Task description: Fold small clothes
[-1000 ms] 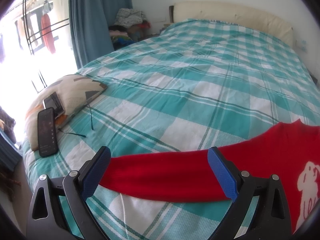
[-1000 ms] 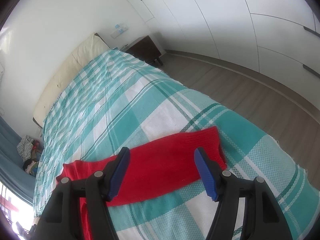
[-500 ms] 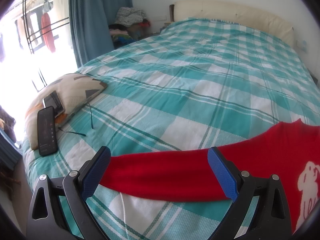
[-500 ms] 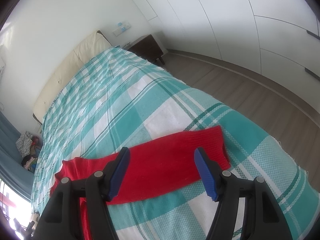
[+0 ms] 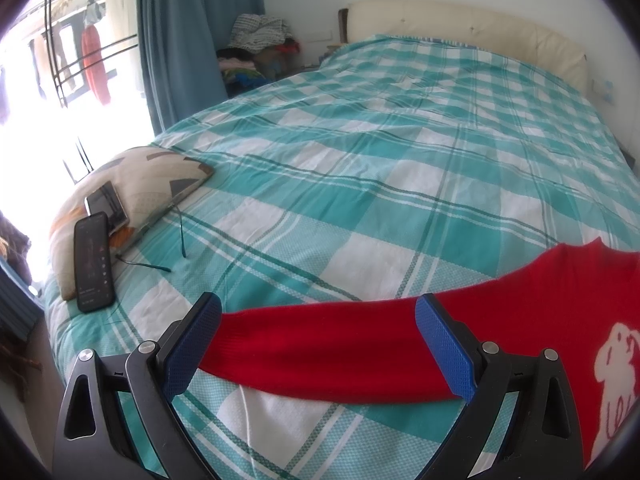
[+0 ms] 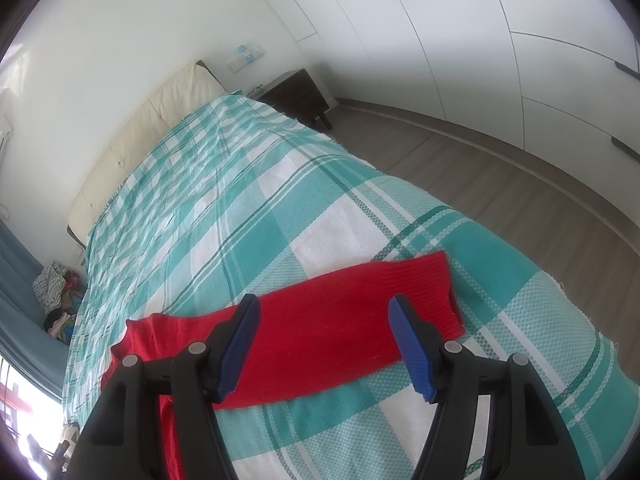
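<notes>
Little has moved in the last second: the right wrist view has shifted slightly, so the red knitted sweater's sleeve cuff sits a touch farther right in frame, while the left wrist view is nearly unchanged. The sweater lies flat, sleeves spread, across the near end of a bed covered in a teal-and-white checked cotton bedspread. A white animal motif shows on its chest at the far right of the left view. The left gripper hangs over the left sleeve, its blue-padded fingers spread wide and released, grasping nothing. The right gripper hangs over the right sleeve, its fingers likewise apart and empty, with the ribbed cuff beyond them to the right. At the bed's left edge, a beige patterned cushion carries two black smartphones. A blue curtain hangs by the bright window at far left.
</notes>
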A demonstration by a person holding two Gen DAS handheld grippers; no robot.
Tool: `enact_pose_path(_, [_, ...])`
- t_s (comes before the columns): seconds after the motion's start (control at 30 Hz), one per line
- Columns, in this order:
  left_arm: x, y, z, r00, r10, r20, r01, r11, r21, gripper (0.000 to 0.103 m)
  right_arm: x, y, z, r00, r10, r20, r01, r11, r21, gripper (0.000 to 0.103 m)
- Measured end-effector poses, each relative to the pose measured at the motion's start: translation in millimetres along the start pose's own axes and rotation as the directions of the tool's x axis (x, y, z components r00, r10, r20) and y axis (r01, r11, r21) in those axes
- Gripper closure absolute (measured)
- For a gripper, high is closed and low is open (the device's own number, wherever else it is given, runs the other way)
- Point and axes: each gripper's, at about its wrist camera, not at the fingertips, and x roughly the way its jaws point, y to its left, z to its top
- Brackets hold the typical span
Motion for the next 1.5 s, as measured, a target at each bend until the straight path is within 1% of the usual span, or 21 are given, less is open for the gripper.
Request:
enact_pose_path(0.5, [1,1,1,1.0,-0.004,0.0,0.004,1.0,-0.002,0.005,-2,-1,2,1.0,-0.006,0.009,0.006,1.0,-0.007,0.037])
enact_pose_path(0.53, [1,1,1,1.0,-0.004,0.0,0.004,1.0,-0.001,0.005,-4,-3,4,1.0,-0.02,0.023,0.021,1.0,-0.013,0.037])
enact_pose_path(0.63, [3,1,-1,1.0,-0.009,0.0,0.009,1.0,-0.01,0.005,-12,-17,16,0.991,-0.101,0.09,0.104,0.994,-0.019,0.037])
enact_pose_path(0.7, [4,1,-2,1.0,-0.012,-0.004,0.012,1.0,-0.015,0.005,-13,-29,23,0.984,-0.146,0.101,0.15,0.988,-0.025,0.037])
enact_pose_path(0.8, [5,-2,-5,1.0,-0.014,-0.011,0.014,1.0,-0.02,0.005,-7,-49,25,0.988,-0.147,0.052,0.148,0.989,-0.009,0.037])
enact_pose_path(0.9, [5,-7,-7,1.0,-0.012,-0.01,0.012,1.0,-0.009,0.005,5,-63,23,0.995,-0.099,-0.027,0.1,0.995,0.019,0.037])
enact_pose_path(0.97, [4,-8,-5,1.0,-0.01,-0.01,0.01,1.0,0.002,0.005,15,-64,19,0.994,-0.086,-0.074,0.087,0.996,0.017,0.037])
enact_pose_path(1.07, [2,-14,-7,1.0,-0.004,-0.004,0.004,1.0,0.028,0.005,27,-66,14,0.99,-0.079,-0.12,0.083,0.996,0.028,0.039])
enact_pose_path(1.17, [0,-17,-7,1.0,0.007,0.005,-0.007,0.999,0.053,0.005,39,-66,10,0.985,-0.057,-0.162,0.065,0.997,0.046,0.046])
enact_pose_path(1.2, [0,-17,-7,1.0,0.009,0.006,-0.01,0.998,0.057,0.005,42,-65,9,0.983,-0.055,-0.173,0.063,0.997,0.041,0.05])
enact_pose_path(1.23, [-1,-18,-7,1.0,0.009,0.006,-0.01,0.998,0.058,0.005,45,-63,8,0.981,-0.066,-0.182,0.073,0.997,0.028,0.053])
enact_pose_path(1.37, [0,-18,-7,1.0,0.01,0.004,-0.01,0.998,0.056,0.005,55,-61,5,0.973,-0.117,-0.2,0.119,0.993,0.002,0.058])
enact_pose_path(1.4, [0,-18,-7,1.0,0.011,0.003,-0.011,0.998,0.056,0.005,59,-61,5,0.968,-0.139,-0.209,0.14,0.99,-0.009,0.068])
enact_pose_path(1.43, [0,-18,-7,1.0,0.012,0.001,-0.012,0.998,0.057,0.005,61,-60,5,0.961,-0.172,-0.215,0.168,0.985,-0.035,0.09])
enact_pose_path(1.47, [1,-18,-7,1.0,0.015,0.0,-0.015,0.998,0.058,0.005,63,-59,6,0.957,-0.192,-0.218,0.183,0.981,-0.059,0.1])
enact_pose_path(1.5, [1,-18,-7,1.0,0.017,-0.001,-0.017,0.998,0.059,0.005,64,-58,7,0.955,-0.198,-0.219,0.188,0.98,-0.068,0.1])
